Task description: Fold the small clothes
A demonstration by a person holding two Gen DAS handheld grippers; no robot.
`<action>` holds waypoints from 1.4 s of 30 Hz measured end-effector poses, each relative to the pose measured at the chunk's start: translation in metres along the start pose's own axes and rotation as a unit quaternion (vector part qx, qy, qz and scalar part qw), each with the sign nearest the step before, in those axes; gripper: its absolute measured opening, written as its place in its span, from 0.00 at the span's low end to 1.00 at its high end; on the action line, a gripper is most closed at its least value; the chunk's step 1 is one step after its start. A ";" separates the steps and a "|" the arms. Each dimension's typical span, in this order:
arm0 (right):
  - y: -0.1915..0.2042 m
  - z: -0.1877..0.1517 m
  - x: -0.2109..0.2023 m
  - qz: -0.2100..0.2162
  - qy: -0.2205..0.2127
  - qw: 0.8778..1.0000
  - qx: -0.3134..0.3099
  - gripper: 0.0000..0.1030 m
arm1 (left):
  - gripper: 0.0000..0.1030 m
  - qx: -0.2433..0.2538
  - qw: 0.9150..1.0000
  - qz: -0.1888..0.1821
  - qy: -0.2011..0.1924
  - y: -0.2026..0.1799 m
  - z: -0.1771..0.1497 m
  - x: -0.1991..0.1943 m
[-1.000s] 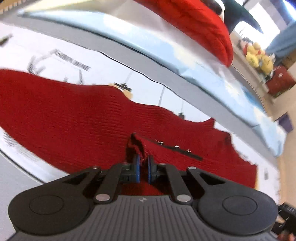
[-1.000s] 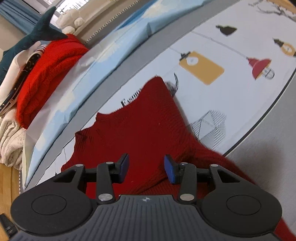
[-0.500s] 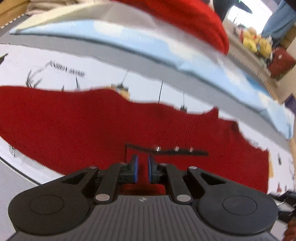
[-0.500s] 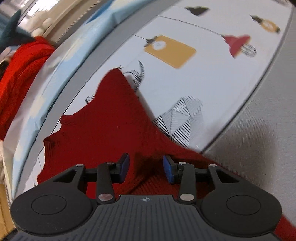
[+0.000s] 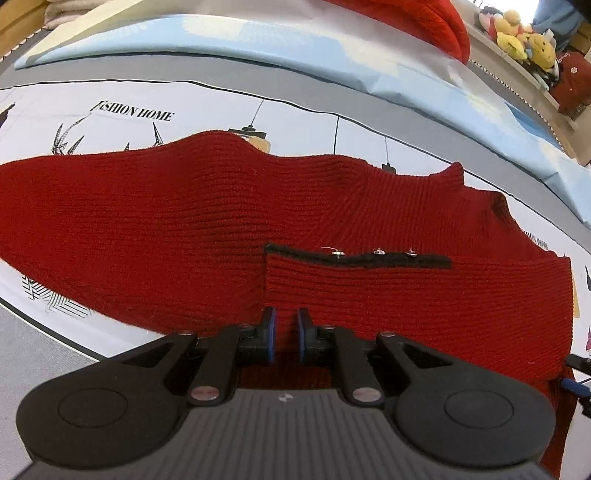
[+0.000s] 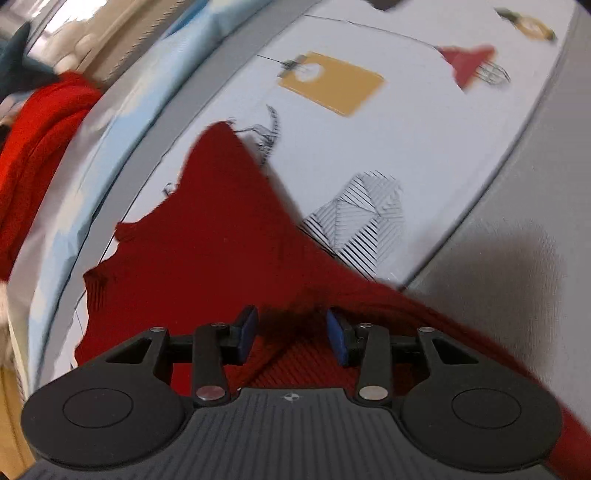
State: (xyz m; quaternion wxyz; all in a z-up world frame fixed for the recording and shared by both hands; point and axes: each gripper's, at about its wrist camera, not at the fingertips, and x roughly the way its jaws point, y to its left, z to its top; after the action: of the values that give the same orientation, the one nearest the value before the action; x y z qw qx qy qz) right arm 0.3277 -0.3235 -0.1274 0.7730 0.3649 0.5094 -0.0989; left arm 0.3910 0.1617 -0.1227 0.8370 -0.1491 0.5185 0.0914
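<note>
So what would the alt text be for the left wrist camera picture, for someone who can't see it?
A dark red knit sweater lies spread flat on a printed bedsheet. The left gripper hovers low over its near edge, its jaws opening with nothing pinched between them.

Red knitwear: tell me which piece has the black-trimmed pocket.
The red sweater lying flat on the printed sheet, pocket studded; the brighter red knit on the far pile shows none.

Ribbed red knit sweater (image 5: 184,221), matt printed sheet (image 5: 332,107)
</note>
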 end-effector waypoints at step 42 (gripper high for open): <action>0.083 -0.028 -0.059 0.002 -0.075 0.969 -0.236 0.44 | 0.38 -0.384 0.921 0.042 -0.051 0.258 0.044 -0.038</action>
State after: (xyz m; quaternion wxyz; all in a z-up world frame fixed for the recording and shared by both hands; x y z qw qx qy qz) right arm 0.3243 -0.2588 -0.0439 0.8737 0.1650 0.4576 -0.0013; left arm 0.3315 0.4193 -0.1106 0.7364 -0.4321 0.4063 0.3256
